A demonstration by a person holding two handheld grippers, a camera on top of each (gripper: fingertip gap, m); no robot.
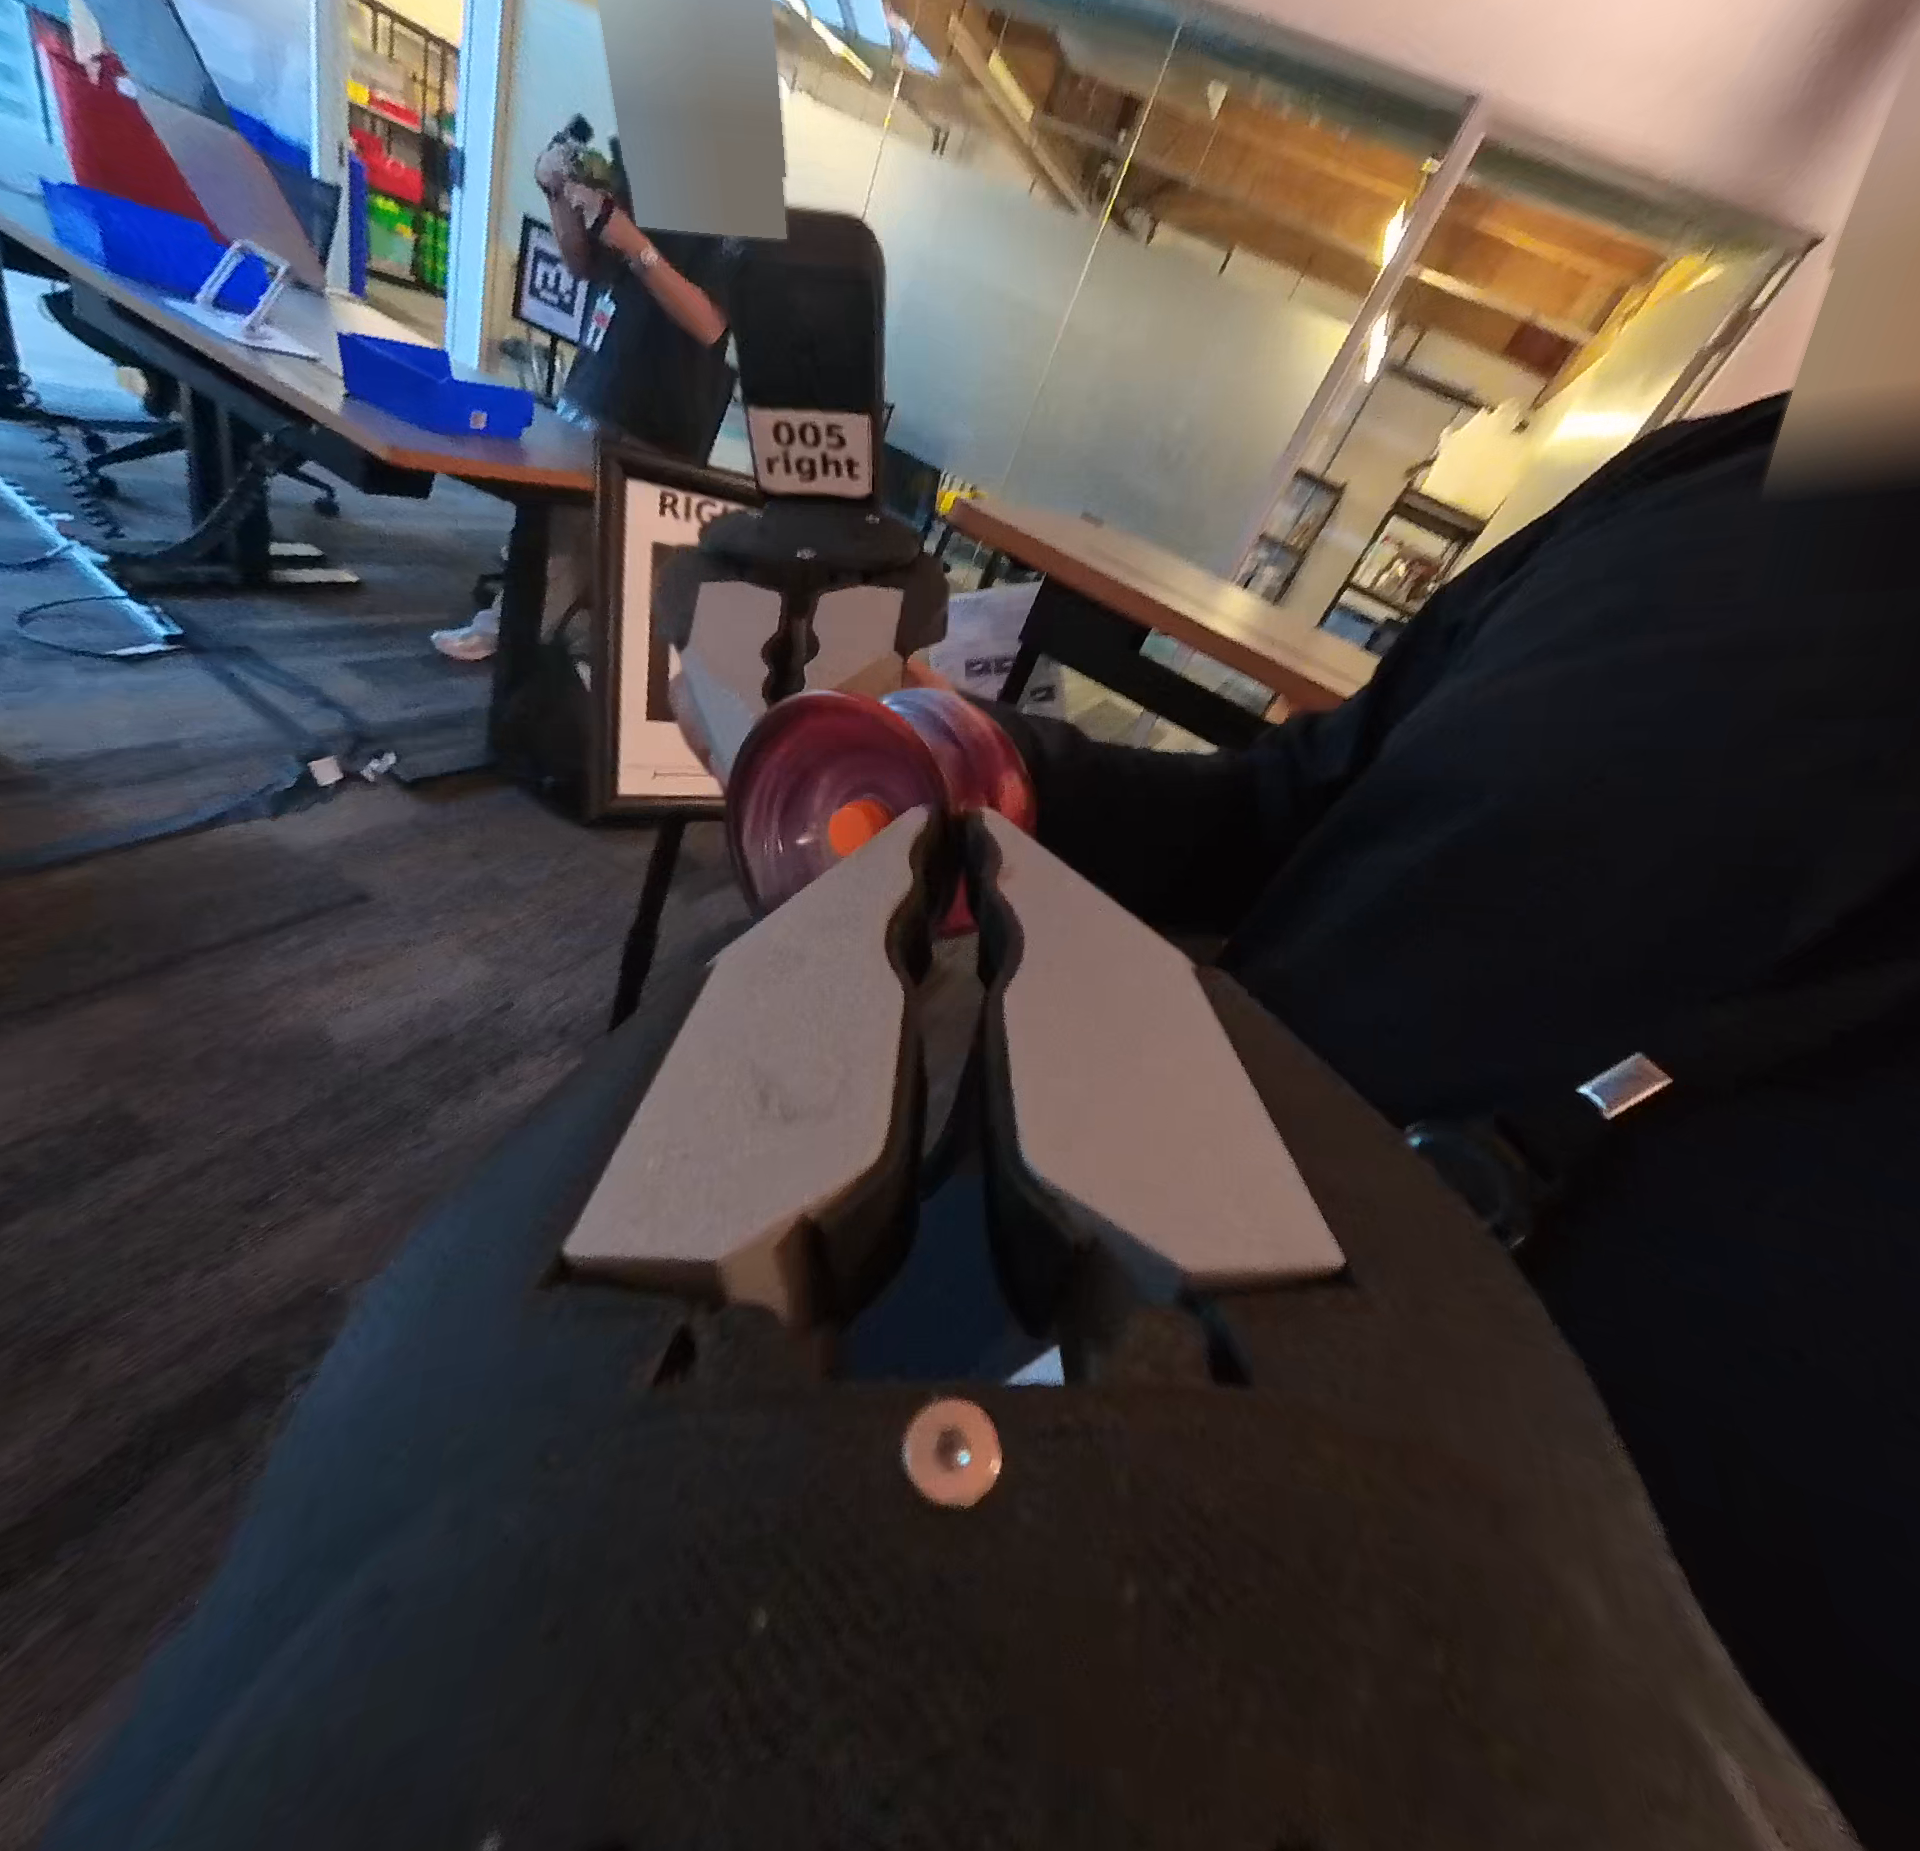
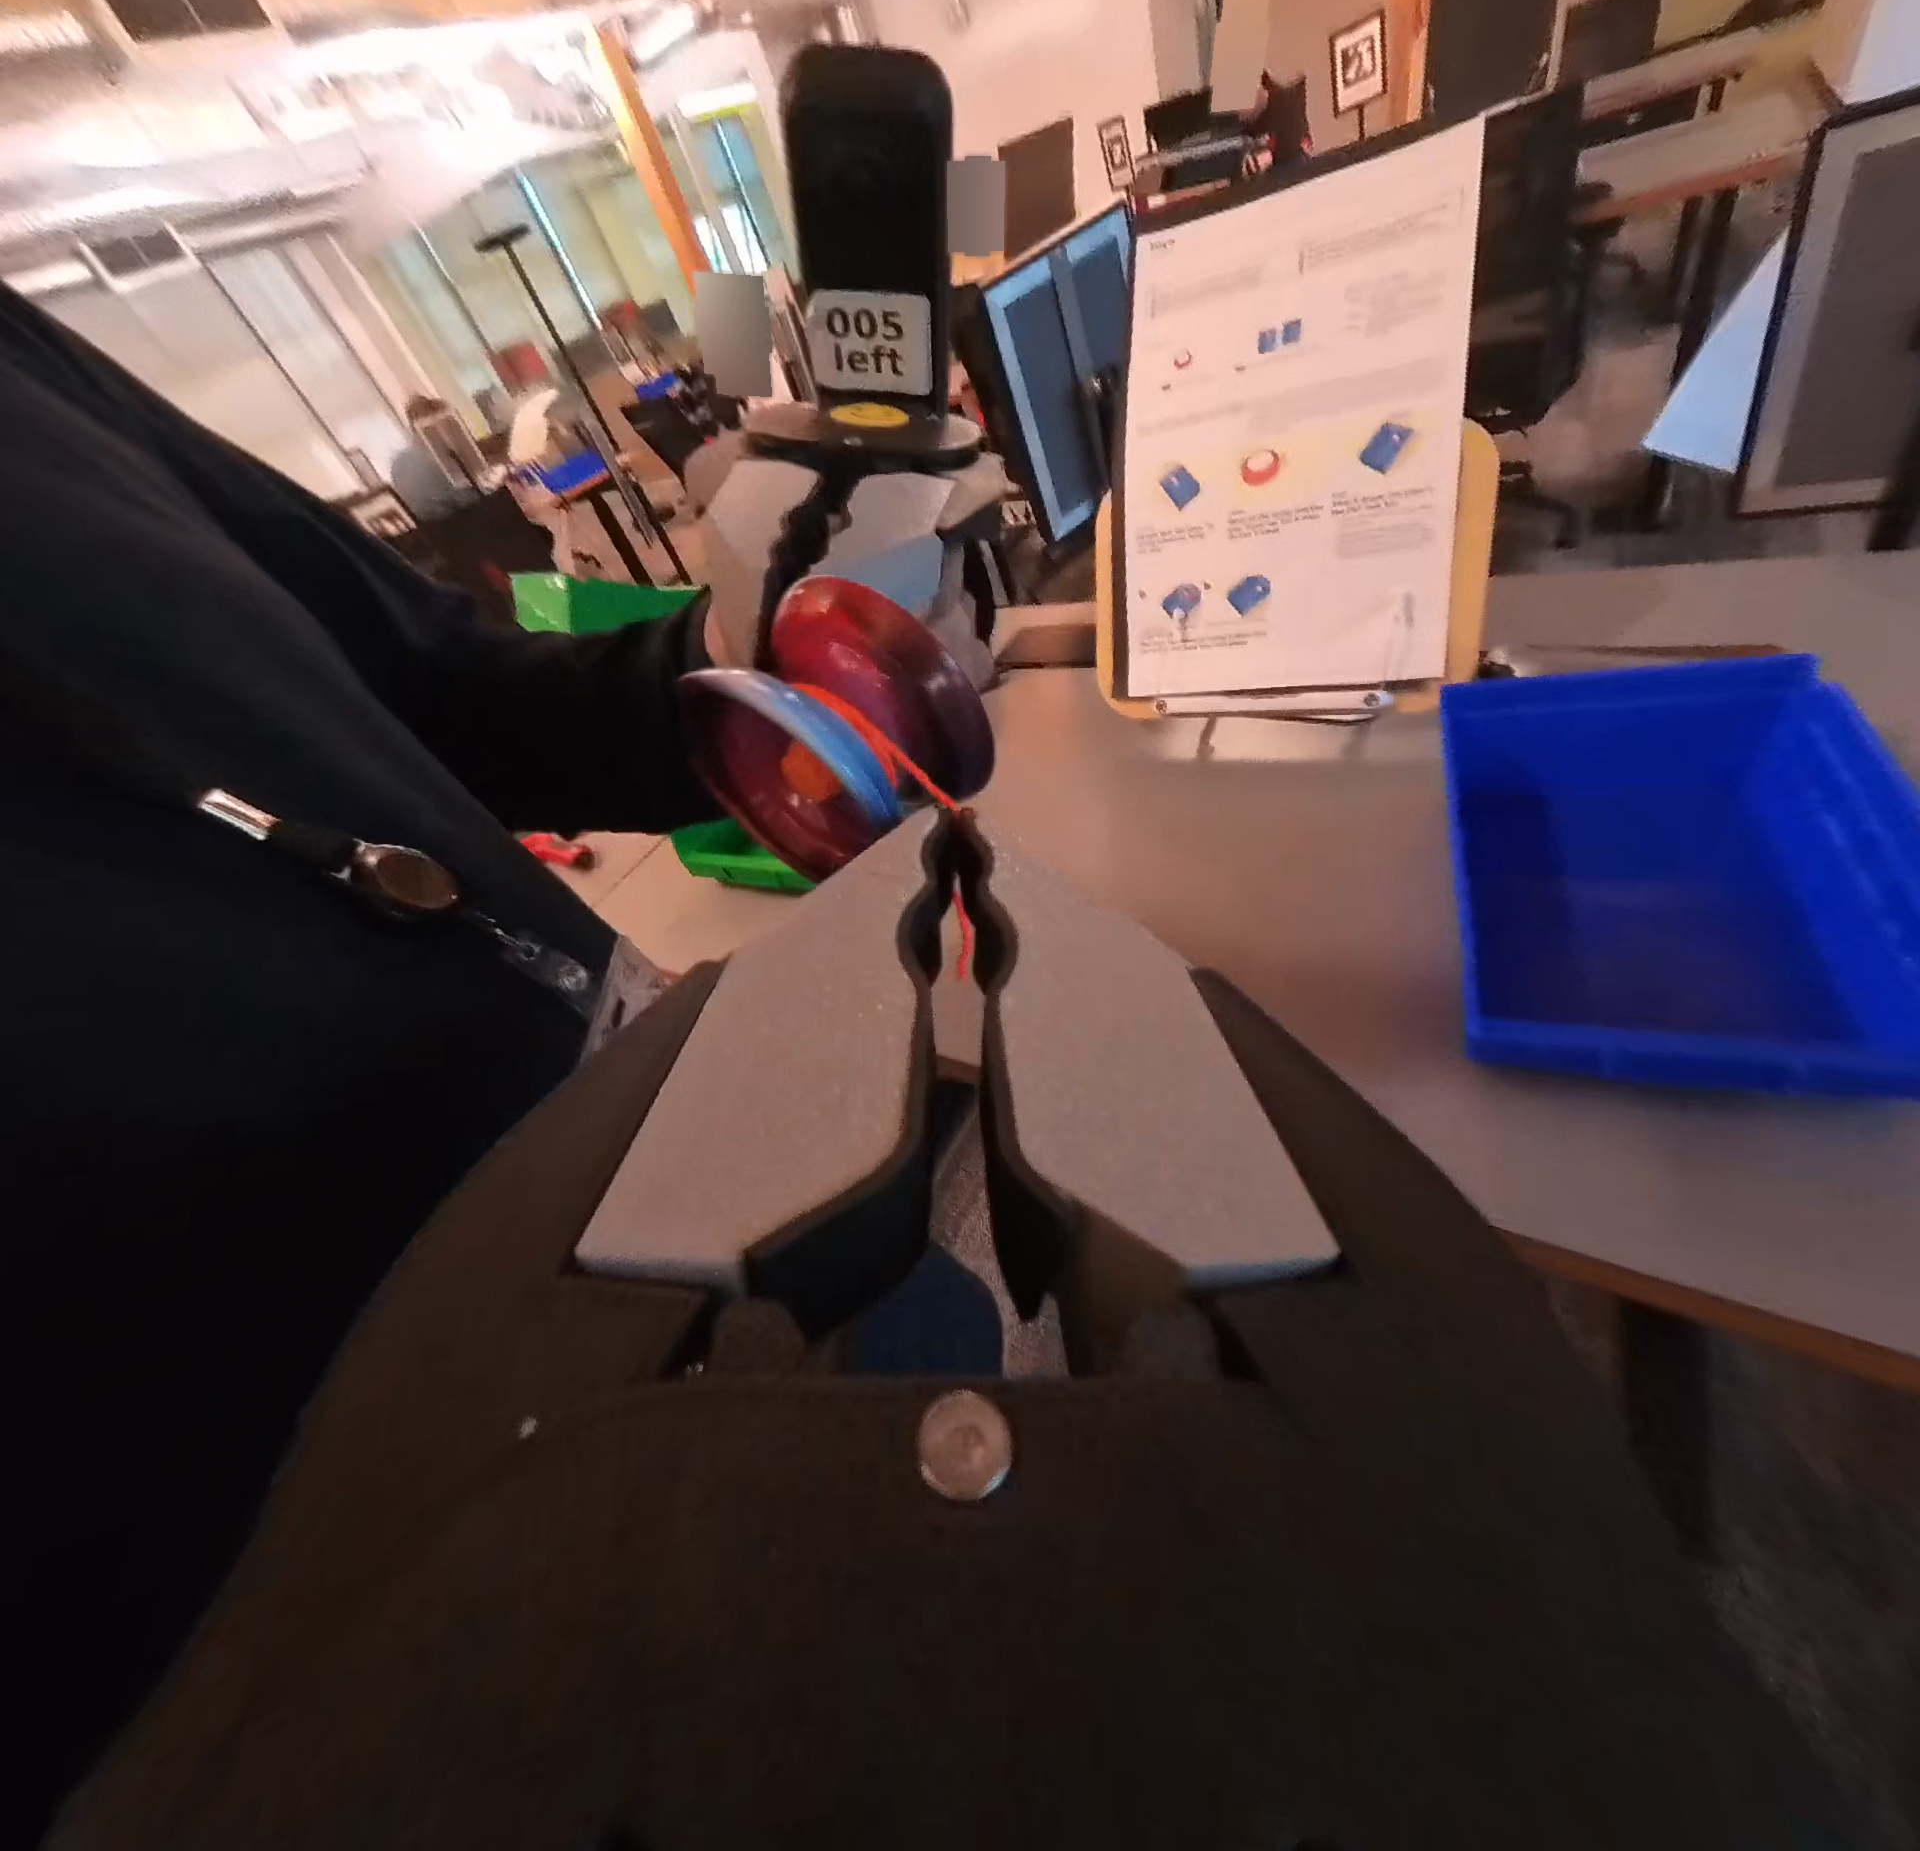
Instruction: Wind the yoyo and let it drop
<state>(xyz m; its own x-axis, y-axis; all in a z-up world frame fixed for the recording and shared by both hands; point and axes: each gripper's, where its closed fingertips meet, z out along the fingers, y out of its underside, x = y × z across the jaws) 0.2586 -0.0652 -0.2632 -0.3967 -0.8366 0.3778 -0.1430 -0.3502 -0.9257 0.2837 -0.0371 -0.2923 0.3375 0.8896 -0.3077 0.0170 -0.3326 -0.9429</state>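
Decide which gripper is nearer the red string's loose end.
Right. The right gripper pinches the string near that end; the left gripper is beyond the yoyo, on its far side.

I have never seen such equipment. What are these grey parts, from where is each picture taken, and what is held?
No robot here: a person in black holds a hand-held gripper in each hand, each carrying a camera that looks along its two grey fingers. In one picture the left gripper shows its fingers closed at the rim of a red-purple yoyo. In the other, the right gripper pinches the orange string running from the yoyo's groove. On the grey table sit a blue bin and an instruction sheet on a stand.
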